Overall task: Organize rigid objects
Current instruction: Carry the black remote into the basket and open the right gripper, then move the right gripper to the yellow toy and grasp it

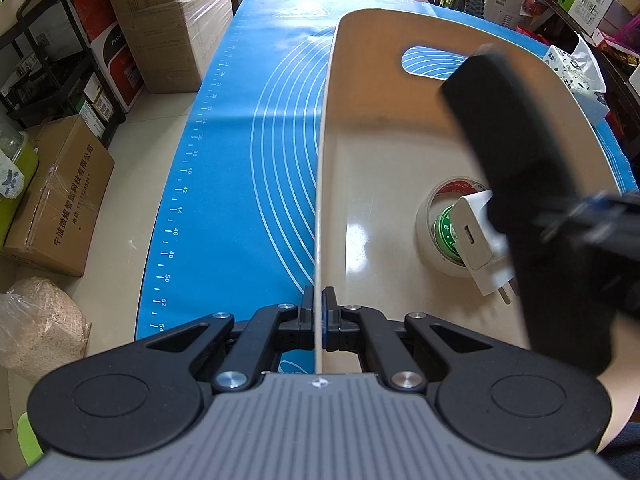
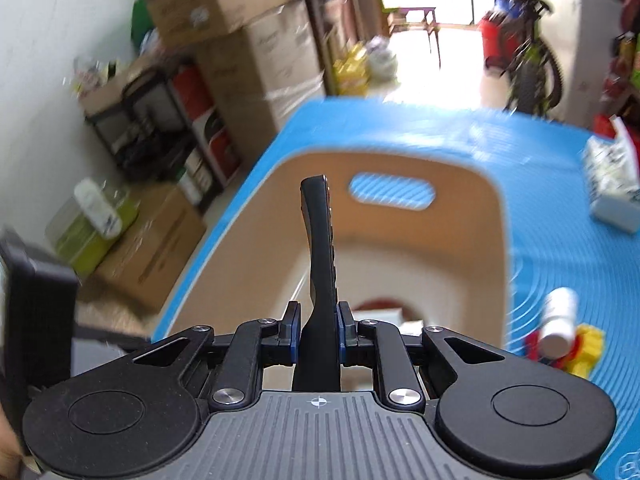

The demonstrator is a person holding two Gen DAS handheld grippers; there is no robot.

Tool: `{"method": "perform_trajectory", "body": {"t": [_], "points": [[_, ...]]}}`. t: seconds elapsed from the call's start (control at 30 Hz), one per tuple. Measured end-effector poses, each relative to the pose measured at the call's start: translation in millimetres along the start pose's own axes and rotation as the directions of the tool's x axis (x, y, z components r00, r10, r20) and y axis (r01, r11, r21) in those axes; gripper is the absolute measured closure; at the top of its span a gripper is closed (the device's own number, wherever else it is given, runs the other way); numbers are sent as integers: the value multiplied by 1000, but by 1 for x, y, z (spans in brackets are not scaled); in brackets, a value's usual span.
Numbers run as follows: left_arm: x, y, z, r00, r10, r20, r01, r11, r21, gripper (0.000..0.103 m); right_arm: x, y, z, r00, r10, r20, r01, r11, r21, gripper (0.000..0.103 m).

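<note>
The left gripper (image 1: 319, 312) is pinched tight on the thin near wall of the cream basket (image 1: 384, 128), one finger outside the rim and one inside. The right gripper (image 2: 318, 320) is clamped on the lower end of a black remote control (image 2: 320, 236), which stands nearly upright between the pads, buttons facing right, over the basket's open mouth (image 2: 276, 184). From the left wrist view the same remote (image 1: 516, 184) hangs as a big dark bar above the right half of the basket.

Down on the basket floor, towards its near right corner, lies a roll of clear tape (image 1: 430, 224) with a smaller green roll (image 1: 446, 232) inside its core, and a white plug charger (image 1: 480, 240) rests across them — prongs pointing to the near side. The far wall of the basket has an oval handle slot (image 1: 430, 62).

The basket sits on a blue baking mat (image 1: 240, 152) that covers the tabletop. Near the mat's right edge are a white bottle (image 2: 558, 320) lying over yellow and red toy blocks (image 2: 584, 348), and further back a tissue pack (image 2: 612, 188) — all blurred.
</note>
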State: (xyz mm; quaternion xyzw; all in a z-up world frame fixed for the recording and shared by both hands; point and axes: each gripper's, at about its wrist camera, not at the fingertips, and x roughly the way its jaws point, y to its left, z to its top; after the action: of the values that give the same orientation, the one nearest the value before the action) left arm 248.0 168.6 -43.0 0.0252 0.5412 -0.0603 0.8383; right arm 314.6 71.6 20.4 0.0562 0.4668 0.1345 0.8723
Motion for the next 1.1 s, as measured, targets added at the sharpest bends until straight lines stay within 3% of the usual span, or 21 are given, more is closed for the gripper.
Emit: {"method": "perform_trajectory", "body": {"t": [0.2,0.67,0.9,1.1], "points": [[1,1,0,1000,-2,-2,2,1000,-3,100,28,8,-15,994,3,-112,-9,999,-50,75],[3,-1,1,1000,6,-4,-6,1000,3,100,58,-8,-30,966,-54,-251,44,998,-45,74],[2,0,1,1000,6,-4,-6,1000,3,100,40,-12,-25,977,-35,-210,27,999,-40,61],[2,0,1,1000,7,-3,-7,1000,4,100,-3,-22,-18,992,-48,-114,43,998,-49,53]]}}
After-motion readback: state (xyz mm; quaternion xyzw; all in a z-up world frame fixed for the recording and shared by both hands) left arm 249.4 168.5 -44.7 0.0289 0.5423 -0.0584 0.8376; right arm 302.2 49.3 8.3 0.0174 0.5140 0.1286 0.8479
